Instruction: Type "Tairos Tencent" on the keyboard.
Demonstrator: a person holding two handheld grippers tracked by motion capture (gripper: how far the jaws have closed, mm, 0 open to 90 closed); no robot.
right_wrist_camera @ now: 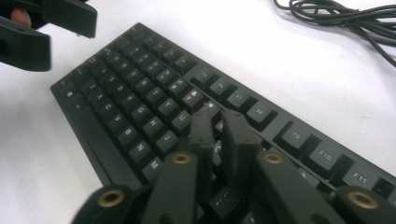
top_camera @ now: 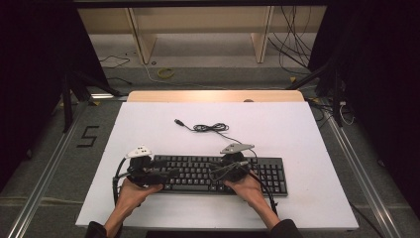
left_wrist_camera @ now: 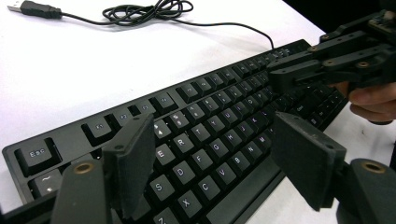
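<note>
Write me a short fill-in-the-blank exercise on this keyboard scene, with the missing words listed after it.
1. Both grippers hover over a black ____ on the white table.
2. The left gripper has its jaws standing ____.
3. The right gripper has its jaws ____, tips together above the keys.
4. The coiled cable ends in a ____ plug lying unconnected on the table.

Missing words: keyboard; open; shut; USB

Black keyboard [top_camera: 218, 173] flat on table
</note>
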